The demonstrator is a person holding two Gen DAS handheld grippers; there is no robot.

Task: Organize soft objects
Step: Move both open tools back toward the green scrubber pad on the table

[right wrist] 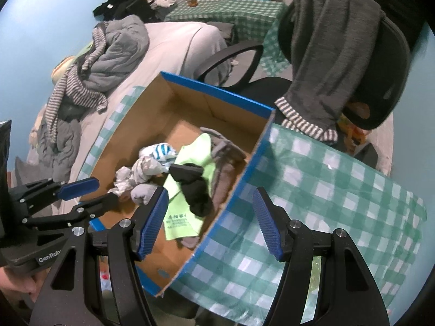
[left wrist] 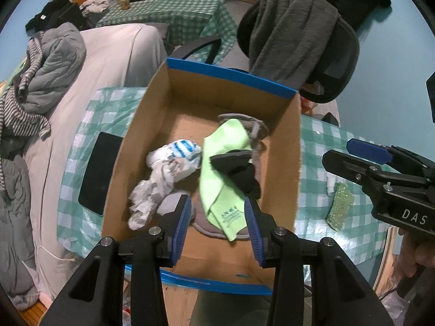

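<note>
Left gripper (left wrist: 217, 217) spread above cardboard box (left wrist: 285, 146) holding green cloth (left wrist: 217, 184), black sock (left wrist: 242, 171); right gripper (right wrist: 209, 217) spread, empty.

Box (left wrist: 152, 114) open above, far half bare, chair (right wrist: 380, 81) seemingly crowding far rim.
</note>
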